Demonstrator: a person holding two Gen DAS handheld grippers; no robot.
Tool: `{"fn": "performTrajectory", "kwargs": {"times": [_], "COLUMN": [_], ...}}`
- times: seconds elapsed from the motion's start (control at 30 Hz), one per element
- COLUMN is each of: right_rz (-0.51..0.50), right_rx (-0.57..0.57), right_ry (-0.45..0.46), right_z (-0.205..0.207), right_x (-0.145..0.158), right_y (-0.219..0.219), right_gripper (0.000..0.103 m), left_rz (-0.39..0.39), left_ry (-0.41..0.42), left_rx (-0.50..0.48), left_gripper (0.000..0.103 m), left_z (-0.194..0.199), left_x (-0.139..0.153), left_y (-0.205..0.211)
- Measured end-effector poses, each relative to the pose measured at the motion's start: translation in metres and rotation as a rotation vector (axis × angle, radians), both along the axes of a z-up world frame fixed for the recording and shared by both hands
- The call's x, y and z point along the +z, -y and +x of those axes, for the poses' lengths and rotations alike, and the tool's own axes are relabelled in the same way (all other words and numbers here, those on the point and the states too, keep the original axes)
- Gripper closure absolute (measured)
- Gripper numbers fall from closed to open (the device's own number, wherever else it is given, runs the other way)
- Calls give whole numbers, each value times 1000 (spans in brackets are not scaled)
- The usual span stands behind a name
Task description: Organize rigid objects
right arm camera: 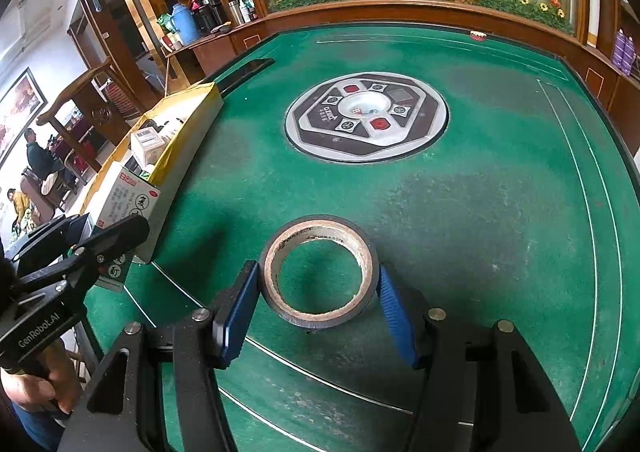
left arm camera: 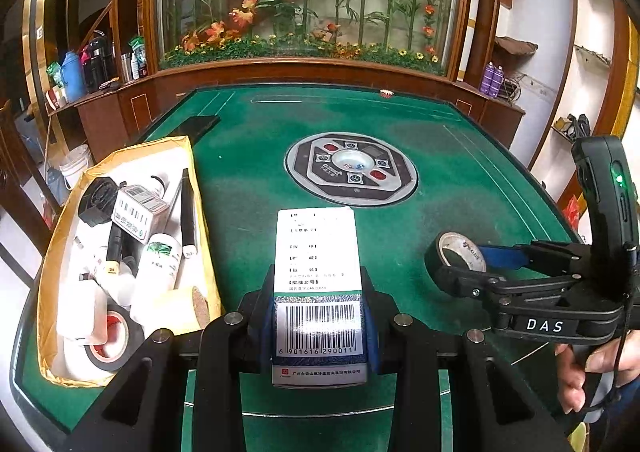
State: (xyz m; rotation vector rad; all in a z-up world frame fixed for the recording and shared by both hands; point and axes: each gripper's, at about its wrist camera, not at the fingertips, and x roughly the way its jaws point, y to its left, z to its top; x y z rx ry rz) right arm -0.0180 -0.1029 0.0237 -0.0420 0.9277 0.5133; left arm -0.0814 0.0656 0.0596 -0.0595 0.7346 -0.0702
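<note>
My left gripper (left arm camera: 319, 294) is shut on a white medicine box (left arm camera: 316, 248) with a barcode, held by its near end just above the green table. The same box (right arm camera: 124, 195) shows at the left of the right wrist view, beside the yellow tray. A black tape roll (right arm camera: 320, 318) lies flat on the felt. My right gripper (right arm camera: 318, 292) stands around it, with both blue pads against its outer wall. From the left wrist view the tape roll (left arm camera: 452, 242) sits at the tips of the right gripper (left arm camera: 460, 264).
A yellow-walled tray (left arm camera: 200, 187) at the table's left edge holds bottles, a small box, another tape roll and several other items. A round control panel (left arm camera: 352, 167) is set in the table's middle. A flat black object (left arm camera: 200, 123) lies behind the tray. Wooden cabinets border the far side.
</note>
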Motion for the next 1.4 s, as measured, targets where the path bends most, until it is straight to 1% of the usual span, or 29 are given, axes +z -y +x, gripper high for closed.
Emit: {"fn": "performTrajectory", "kwargs": {"times": [0.3, 0.43, 0.53, 0.63, 0.8, 0.93, 0.97, 1.03, 1.17, 1.23, 1.3, 1.4], "right_rz": [2, 10, 9, 5, 4, 7, 8, 10, 5, 6, 12, 8], "right_rx": [8, 10, 23, 28, 27, 18, 16, 21, 9, 7, 17, 17], "right_ry": [-19, -3, -27, -28, -55, -35, -45, -68, -46, -58, -55, -34], "right_z": [6, 7, 8, 10, 14, 18, 20, 23, 28, 30, 31, 31], "right_x": [2, 7, 2, 1, -2, 1, -1, -4, -1, -1, 2, 7], "right_y": [-5, -8, -14, -17, -22, -25, -25, -27, -29, -31, -34, -39], "right_gripper": [45, 44, 45, 44, 45, 45, 45, 45, 45, 45, 45, 44], "left_rz": [-7, -13, -21, -22, -48, -51, -60, -65, -71, -87, -85, -99], "left_ry": [-9, -9, -20, -24, -41, -45, -52, -41, -25, -20, -10, 7], "left_rx": [2, 13, 18, 19, 12, 16, 18, 16, 22, 32, 42, 73], "left_gripper": [67, 67, 67, 67, 67, 67, 67, 67, 67, 67, 67, 67], "left_z": [0, 0, 2, 3, 7, 8, 9, 8, 6, 4, 2, -1], "left_x": [0, -2, -4, -7, -11, -14, -15, -13, -9, -5, -2, 4], "left_y": [-6, -10, -13, -14, -16, -17, -19, -20, -26, -32, -36, -49]}}
